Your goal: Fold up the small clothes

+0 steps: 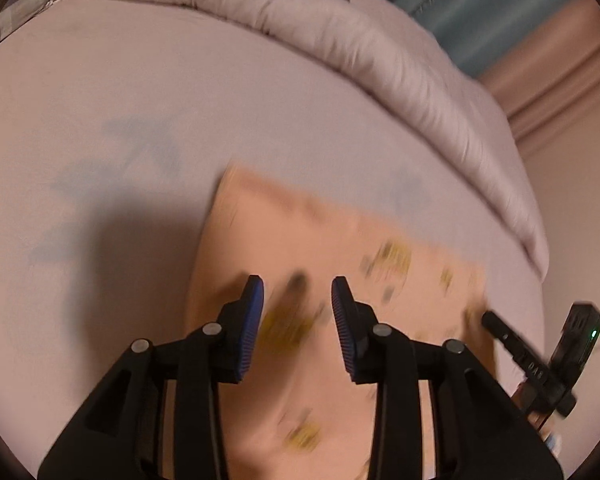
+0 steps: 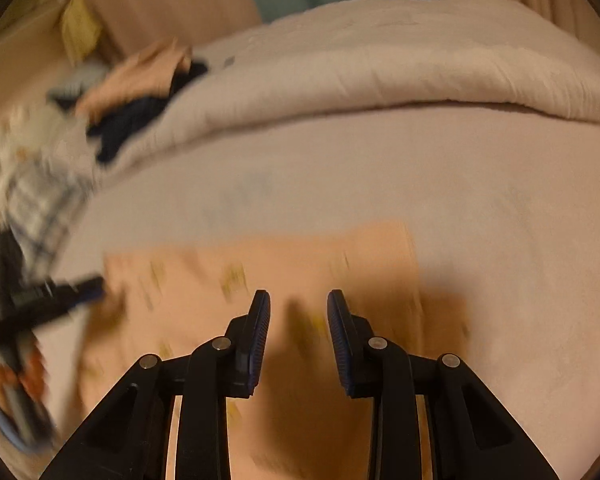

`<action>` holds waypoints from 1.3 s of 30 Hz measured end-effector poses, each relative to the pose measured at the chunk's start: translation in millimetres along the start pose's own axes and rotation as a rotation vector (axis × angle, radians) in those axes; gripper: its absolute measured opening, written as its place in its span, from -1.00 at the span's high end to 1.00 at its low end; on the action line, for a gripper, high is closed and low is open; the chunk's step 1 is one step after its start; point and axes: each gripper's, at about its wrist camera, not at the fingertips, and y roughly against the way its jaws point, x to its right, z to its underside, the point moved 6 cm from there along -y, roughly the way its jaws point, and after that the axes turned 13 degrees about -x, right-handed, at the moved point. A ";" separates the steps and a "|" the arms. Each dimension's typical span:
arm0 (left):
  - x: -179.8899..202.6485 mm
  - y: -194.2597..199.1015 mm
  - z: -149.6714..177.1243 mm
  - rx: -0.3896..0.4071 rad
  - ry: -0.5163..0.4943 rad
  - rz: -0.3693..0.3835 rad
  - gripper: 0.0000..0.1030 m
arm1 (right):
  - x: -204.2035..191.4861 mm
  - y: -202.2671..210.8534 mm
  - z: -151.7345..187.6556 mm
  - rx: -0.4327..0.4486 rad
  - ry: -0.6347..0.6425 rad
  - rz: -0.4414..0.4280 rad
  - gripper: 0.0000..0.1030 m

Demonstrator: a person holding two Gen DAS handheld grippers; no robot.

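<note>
A small peach garment (image 1: 332,236) with yellow prints lies flat on the pale bed sheet (image 1: 80,100), blurred by motion. My left gripper (image 1: 298,300) hovers over its near part, open, with nothing pinched between the blue pads. In the right wrist view the same garment (image 2: 204,280) spreads below my right gripper (image 2: 299,312), which is also open and holds nothing. Each gripper shows at the edge of the other's view: the right one (image 1: 540,356) by the garment's right corner, the left one (image 2: 52,296) by its left edge.
A thick folded duvet (image 1: 380,52) runs along the far side of the bed. A pile of other clothes (image 2: 132,92), dark and peach, sits on it at the left, with a checked cloth (image 2: 40,200) below. A teal curtain (image 1: 480,8) hangs behind.
</note>
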 end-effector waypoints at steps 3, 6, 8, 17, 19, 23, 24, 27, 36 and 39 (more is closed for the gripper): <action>-13.8 4.2 34.7 -0.026 -0.035 -0.009 0.33 | -2.3 5.4 31.3 -0.035 0.062 0.044 0.40; -22.0 8.7 69.7 -0.031 -0.080 0.005 0.34 | -9.3 13.1 58.4 -0.044 0.112 0.098 0.40; -20.4 14.0 88.3 -0.022 -0.107 -0.001 0.34 | -7.4 14.3 76.2 -0.079 0.155 0.158 0.40; -32.8 23.9 126.2 -0.057 -0.083 -0.017 0.33 | -4.4 25.8 103.8 -0.109 0.141 0.198 0.40; -30.9 21.9 130.1 -0.048 -0.095 -0.050 0.33 | -8.7 30.3 105.8 -0.072 0.142 0.176 0.40; -23.3 19.7 134.1 -0.028 -0.117 -0.106 0.31 | -6.1 18.2 115.2 -0.080 0.131 0.201 0.40; -22.5 19.0 134.3 -0.026 -0.118 -0.112 0.31 | -5.6 20.1 115.0 -0.080 0.120 0.194 0.40; -22.5 19.4 138.3 -0.027 -0.118 -0.125 0.29 | -4.5 21.3 113.4 -0.087 0.104 0.189 0.39; -27.7 28.1 157.9 -0.042 -0.108 -0.115 0.21 | -14.3 33.3 125.6 -0.096 0.081 0.183 0.39; -28.7 31.6 163.1 -0.040 -0.093 -0.099 0.20 | -22.0 39.7 133.2 -0.093 0.081 0.154 0.25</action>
